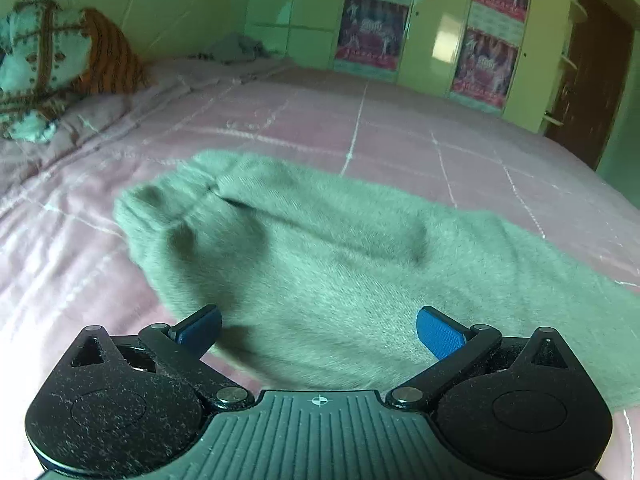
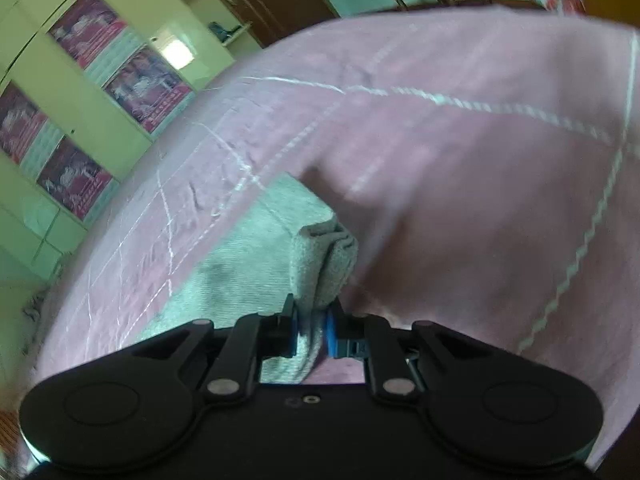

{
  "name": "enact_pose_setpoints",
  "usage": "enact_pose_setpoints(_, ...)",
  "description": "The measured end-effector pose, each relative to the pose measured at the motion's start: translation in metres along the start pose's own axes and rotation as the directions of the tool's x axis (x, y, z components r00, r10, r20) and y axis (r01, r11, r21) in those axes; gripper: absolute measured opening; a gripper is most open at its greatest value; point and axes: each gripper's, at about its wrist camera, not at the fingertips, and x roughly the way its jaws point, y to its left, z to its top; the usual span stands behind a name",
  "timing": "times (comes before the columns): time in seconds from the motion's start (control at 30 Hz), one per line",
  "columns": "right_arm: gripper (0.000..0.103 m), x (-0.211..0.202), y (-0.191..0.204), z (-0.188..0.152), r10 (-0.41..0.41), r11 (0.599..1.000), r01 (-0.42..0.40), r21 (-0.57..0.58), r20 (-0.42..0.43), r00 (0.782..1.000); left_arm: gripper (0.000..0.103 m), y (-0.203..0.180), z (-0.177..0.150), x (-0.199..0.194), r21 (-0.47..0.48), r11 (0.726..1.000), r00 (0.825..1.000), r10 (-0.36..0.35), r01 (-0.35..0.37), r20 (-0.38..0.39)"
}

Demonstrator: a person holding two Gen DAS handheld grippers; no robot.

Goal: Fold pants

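Fingers, left gripper [image 1: 318, 330]: blue-padded, spread wide apart, nothing between them, held just above the near part of the pants [image 1: 312, 264]. Left pad [image 1: 200, 326] sits over the garment's left edge; the right pad over its middle.

Pants, left wrist view: grey-green knit, lying flat on the bed [image 1: 420, 120], running from a gathered end at upper left toward the lower right, where they leave the view. One shallow crease crosses the upper cloth.

Bed: pink cover with pale stitched grid lines, lightly rumpled at the far left.

Pillows [image 1: 60, 64]: patterned teal and orange-striped, piled at the far left corner of the bed.

Grey cloth heap [image 1: 236, 50]: at the far edge of the bed, against the wall; kind cannot be told.

Wardrobe [image 1: 440, 28]: pale green doors with pink-and-dark pictorial panels, beyond the bed.

Door [image 1: 588, 76]: dark brown, to the right of the wardrobe.

Fingers, right gripper [image 2: 312, 330]: closed tight on a folded bunch of the pants [image 2: 320, 264], the cloth pinched between both blue pads and standing up ahead of them. Remaining cloth trails down to the left onto the pink bed cover [image 2: 480, 180]. View blurred.
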Motion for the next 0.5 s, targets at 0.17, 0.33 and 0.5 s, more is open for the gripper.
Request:
enact_pose_setpoints(0.17,0.012,-0.018,0.048,-0.002,0.022,0.989,-0.013,-0.147,0.059,0.998,0.103,0.019,0.000,-0.006,-0.062,0.998,0.999,0.029,-0.031,-0.028)
enact_pose_setpoints(0.33,0.013,-0.019,0.141,-0.028,0.130,0.947,-0.108,-0.302,0.055,0.990,0.103,0.021,-0.001,-0.008,-0.061,0.998,0.999,-0.007,0.005,-0.041)
enact_pose_setpoints(0.5,0.013,-0.009,0.245,-0.092,0.298,0.862,-0.300,-0.410,-0.070,0.952,0.103,0.026,-0.005,-0.010,-0.074,0.997,0.998,-0.036,0.031,-0.056)
